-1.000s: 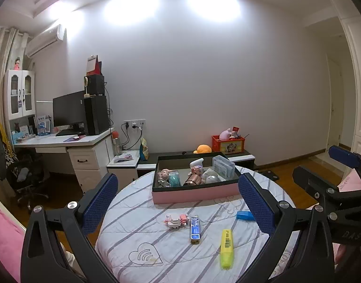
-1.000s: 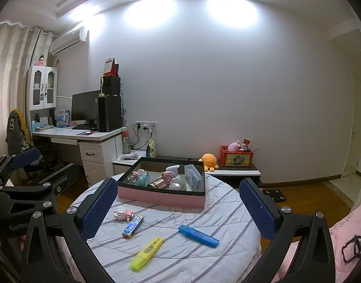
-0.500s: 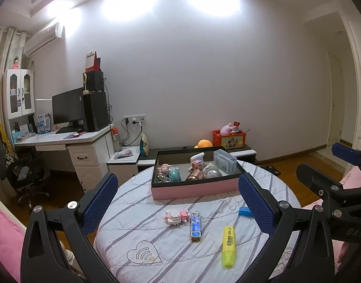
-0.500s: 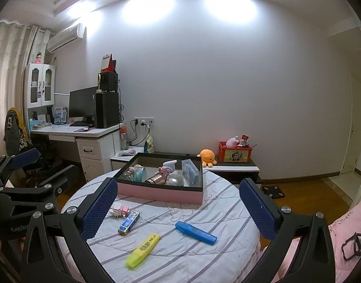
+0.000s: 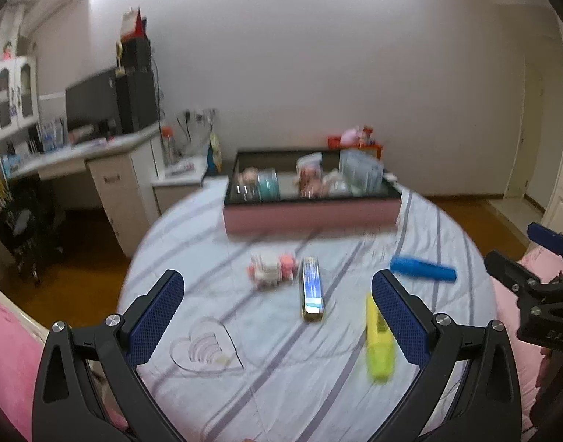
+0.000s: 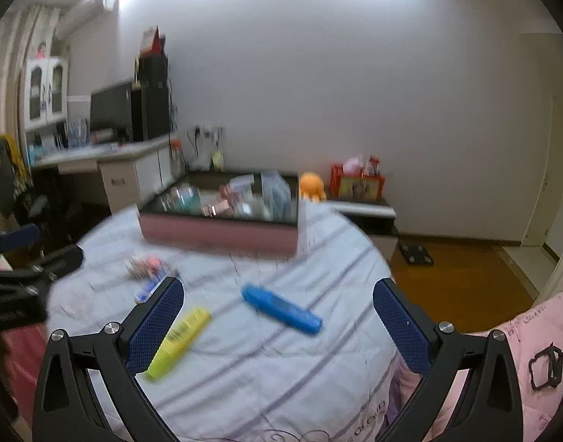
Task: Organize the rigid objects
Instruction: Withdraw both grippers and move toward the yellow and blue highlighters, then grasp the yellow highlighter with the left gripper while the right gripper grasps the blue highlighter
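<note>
On the round striped table (image 5: 244,386) lie a pink-and-white toy (image 5: 272,270), a gold-edged blue bar (image 5: 312,289), a yellow highlighter (image 5: 379,346) and a blue marker (image 5: 423,269). Behind them stands a pink box (image 5: 310,215) holding several small items. My left gripper (image 5: 277,316) is open above the table's near part, with the bar and toy ahead between its fingers. My right gripper (image 6: 277,316) is open too, the blue marker (image 6: 281,307) ahead of it and the yellow highlighter (image 6: 178,342) by its left finger. Both hold nothing. Both views are blurred.
A desk (image 5: 60,158) with a monitor and a dark chair (image 5: 27,228) stand at the left. A low bench with a red box (image 6: 356,184) and an orange plush (image 6: 312,186) runs along the wall. Pink fabric (image 6: 520,361) lies at the right, with wooden floor beyond.
Both grippers have tilted down and moved closer to the table, so the loose objects look larger and nearer. Both stay open and nothing on the table has moved.
</note>
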Available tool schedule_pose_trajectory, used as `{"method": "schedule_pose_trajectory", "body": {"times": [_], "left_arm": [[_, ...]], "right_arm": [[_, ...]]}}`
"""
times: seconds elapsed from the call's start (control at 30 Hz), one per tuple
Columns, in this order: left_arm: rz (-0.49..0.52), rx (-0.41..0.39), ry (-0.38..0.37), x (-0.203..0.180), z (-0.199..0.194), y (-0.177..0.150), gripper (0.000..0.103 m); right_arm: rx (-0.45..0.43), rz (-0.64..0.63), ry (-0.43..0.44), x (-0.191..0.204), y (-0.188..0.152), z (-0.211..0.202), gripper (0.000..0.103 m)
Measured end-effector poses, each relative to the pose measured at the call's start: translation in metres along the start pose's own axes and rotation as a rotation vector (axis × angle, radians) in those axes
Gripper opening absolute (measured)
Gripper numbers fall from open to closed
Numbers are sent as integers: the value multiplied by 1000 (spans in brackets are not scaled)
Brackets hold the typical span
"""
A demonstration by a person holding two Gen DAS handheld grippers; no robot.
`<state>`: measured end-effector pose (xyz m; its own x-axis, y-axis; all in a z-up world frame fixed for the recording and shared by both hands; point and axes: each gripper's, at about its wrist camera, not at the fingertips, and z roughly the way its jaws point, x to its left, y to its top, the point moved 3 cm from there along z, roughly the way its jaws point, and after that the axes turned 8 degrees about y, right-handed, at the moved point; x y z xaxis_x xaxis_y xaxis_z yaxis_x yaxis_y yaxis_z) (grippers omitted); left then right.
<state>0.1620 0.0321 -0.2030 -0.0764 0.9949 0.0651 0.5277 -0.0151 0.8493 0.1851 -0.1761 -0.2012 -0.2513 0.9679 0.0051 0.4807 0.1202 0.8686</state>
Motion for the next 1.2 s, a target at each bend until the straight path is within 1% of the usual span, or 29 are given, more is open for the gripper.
{"method": "schedule_pose_trajectory", "body": {"times": [0.07,0.13,0.23,0.4,0.47,0.5,0.53,0.57,0.6,0.7,0.73,0.77,0.8,0.83,0.87,0.9,0.93,1.03,1.07,1.2], "left_arm": [[10,47,-15,-4,12,-8,103],[29,66,-28,-12,20,-13,103],[56,100,-43,-27,30,-19,103],[84,141,-101,-58,44,-30,103],[109,155,-110,-69,49,-34,102],[120,158,-112,-75,51,-37,99],[130,168,-114,-81,53,-39,93],[134,177,-119,-85,54,-41,88],[139,185,-124,-90,56,-42,87],[170,208,-126,-103,62,-48,72],[179,225,-129,-107,65,-51,63],[187,247,-128,-111,70,-55,57],[193,255,-126,-113,73,-57,55],[197,241,-125,-115,73,-58,51],[201,238,-132,-115,73,-57,35],[198,234,-138,-114,73,-56,26],[186,232,-136,-111,72,-55,26],[193,228,-113,-102,72,-54,26],[194,236,-116,-98,72,-55,26],[186,240,-114,-82,67,-55,26]], "right_arm": [[49,-3,-1,-4,-9,15,103],[104,-1,-10,-12,-20,30,103],[140,10,-10,-21,-31,40,103],[171,26,-15,-33,-41,51,103],[180,32,-15,-38,-45,53,103],[188,36,-14,-41,-46,56,103],[193,40,-10,-44,-48,57,103],[195,44,-9,-47,-50,57,103],[200,48,-8,-50,-52,59,103],[207,62,-1,-59,-56,62,103],[209,67,2,-61,-57,63,103],[211,72,8,-64,-58,65,103],[211,75,13,-65,-58,66,103],[209,76,18,-66,-58,67,103],[209,75,23,-66,-58,67,103],[207,73,27,-66,-57,69,103],[203,71,34,-65,-56,70,103],[196,53,65,-59,-52,78,103],[193,44,74,-57,-51,81,103],[221,-3,110,-48,-42,103,103]]}}
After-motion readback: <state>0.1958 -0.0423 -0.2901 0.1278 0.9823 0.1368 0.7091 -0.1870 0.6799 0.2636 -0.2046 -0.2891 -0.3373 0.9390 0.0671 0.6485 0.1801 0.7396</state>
